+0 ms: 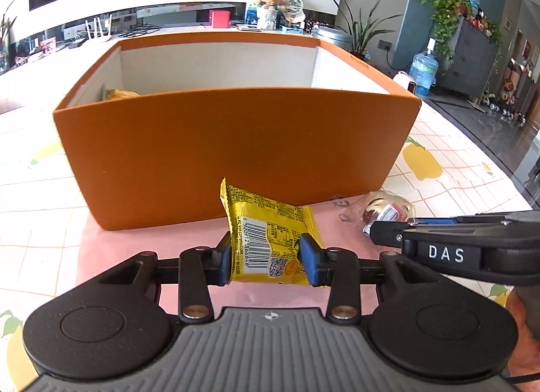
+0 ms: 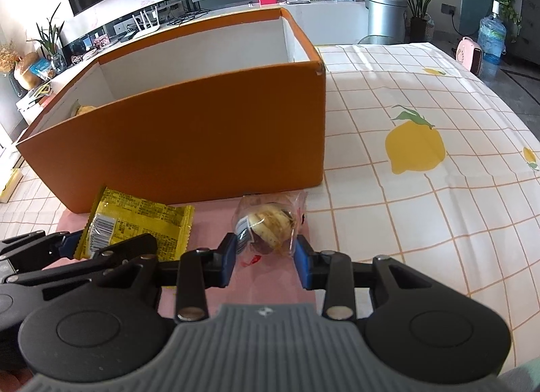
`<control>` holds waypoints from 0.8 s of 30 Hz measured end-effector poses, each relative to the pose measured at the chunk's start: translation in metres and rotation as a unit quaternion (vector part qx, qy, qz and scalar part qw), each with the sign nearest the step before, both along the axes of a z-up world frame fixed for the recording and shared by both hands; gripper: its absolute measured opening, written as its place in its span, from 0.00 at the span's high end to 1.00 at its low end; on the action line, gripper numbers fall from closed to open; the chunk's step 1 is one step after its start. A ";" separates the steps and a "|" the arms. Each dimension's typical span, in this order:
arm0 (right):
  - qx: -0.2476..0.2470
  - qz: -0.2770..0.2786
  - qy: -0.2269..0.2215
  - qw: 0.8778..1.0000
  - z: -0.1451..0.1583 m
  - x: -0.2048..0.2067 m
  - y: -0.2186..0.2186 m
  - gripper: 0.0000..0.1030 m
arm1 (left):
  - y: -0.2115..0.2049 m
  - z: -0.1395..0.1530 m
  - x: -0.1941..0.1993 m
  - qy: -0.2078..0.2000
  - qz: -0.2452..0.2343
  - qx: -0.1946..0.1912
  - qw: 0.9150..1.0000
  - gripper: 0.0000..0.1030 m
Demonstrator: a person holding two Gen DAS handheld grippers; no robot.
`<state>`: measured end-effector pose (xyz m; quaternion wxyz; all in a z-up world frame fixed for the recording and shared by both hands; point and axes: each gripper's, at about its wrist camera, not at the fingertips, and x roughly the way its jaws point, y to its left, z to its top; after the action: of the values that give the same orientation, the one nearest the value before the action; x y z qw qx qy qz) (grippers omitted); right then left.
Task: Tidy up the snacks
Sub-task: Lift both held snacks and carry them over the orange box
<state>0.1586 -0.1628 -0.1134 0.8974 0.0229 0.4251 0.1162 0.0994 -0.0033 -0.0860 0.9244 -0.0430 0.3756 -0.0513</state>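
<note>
My left gripper (image 1: 266, 258) is shut on a yellow snack packet (image 1: 266, 233), held just in front of the orange box (image 1: 236, 152). The packet also shows in the right wrist view (image 2: 141, 223). My right gripper (image 2: 265, 253) is shut on a clear-wrapped pastry snack (image 2: 266, 223) on the pink mat, near the box's front right corner (image 2: 202, 142). The pastry also shows in the left wrist view (image 1: 381, 208), with the right gripper (image 1: 388, 231) beside it. A yellow snack (image 1: 119, 93) lies inside the box at its left.
The table has a white checked cloth with lemon prints (image 2: 415, 149). A pink mat (image 1: 189, 250) lies under the box front. Behind the table stand a TV console, a bin (image 2: 386, 17) and plants.
</note>
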 end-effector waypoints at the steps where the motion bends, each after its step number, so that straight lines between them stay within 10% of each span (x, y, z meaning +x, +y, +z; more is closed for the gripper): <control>1: 0.002 0.001 -0.005 1.000 0.002 -0.003 0.000 0.67 | 0.000 0.002 -0.001 -0.002 0.001 0.001 1.000 0.57; 24: 0.015 0.012 -0.086 0.996 0.064 -0.073 -0.011 0.68 | 0.006 0.067 -0.031 -0.087 0.010 0.017 0.996 0.58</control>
<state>0.0859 -0.1742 -0.0498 0.9288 0.0212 0.3445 0.1347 0.0688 0.0024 -0.0194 0.9547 -0.0263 0.2937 -0.0393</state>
